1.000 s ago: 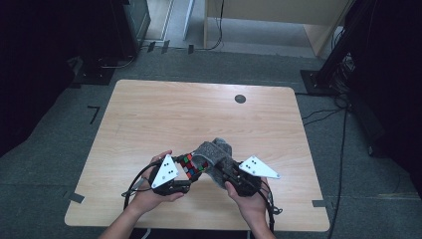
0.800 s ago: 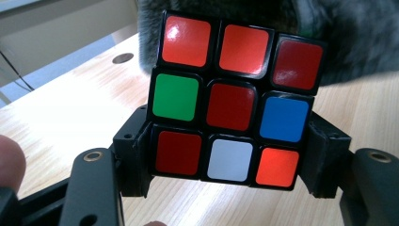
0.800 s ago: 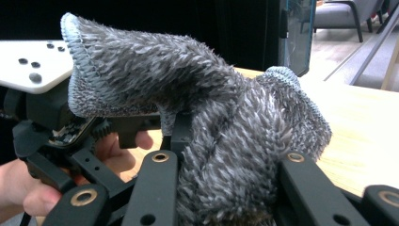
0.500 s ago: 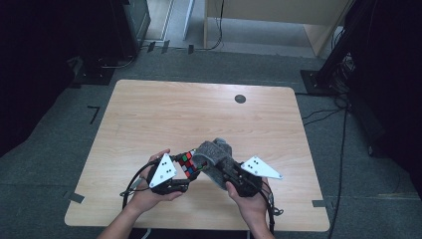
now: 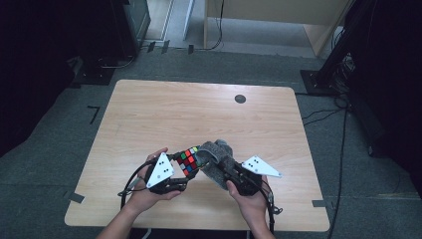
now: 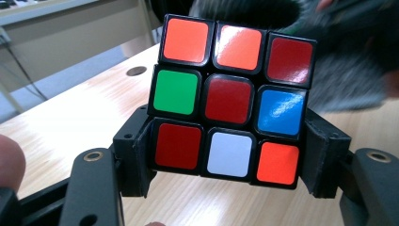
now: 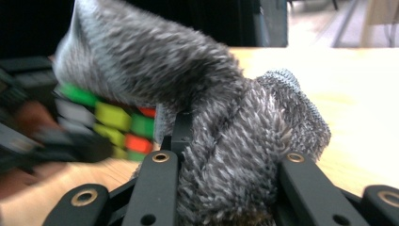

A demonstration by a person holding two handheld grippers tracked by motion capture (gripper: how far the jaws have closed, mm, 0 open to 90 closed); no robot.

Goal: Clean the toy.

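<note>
Tabletop (image 5: 149, 114): pale wood, standing on grey floor
Left tool (image 6: 228, 162): clamping the puzzle cube (image 6: 233, 101) by its lower layer, lifting it above the near edge
Right tool (image 7: 226, 188): gripping a grey fuzzy cloth (image 7: 197, 94), which is draping against the cube's far side

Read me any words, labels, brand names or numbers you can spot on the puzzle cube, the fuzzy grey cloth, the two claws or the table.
None: nothing in these views can be read as text.
Puzzle cube: plain colour stickers, no logo or letters.
Grey cloth: no tag visible.
Left claw and right claw: their grey plates carry dark dots, no characters.
Table: bare wood with a round dark hole, no markings.
</note>
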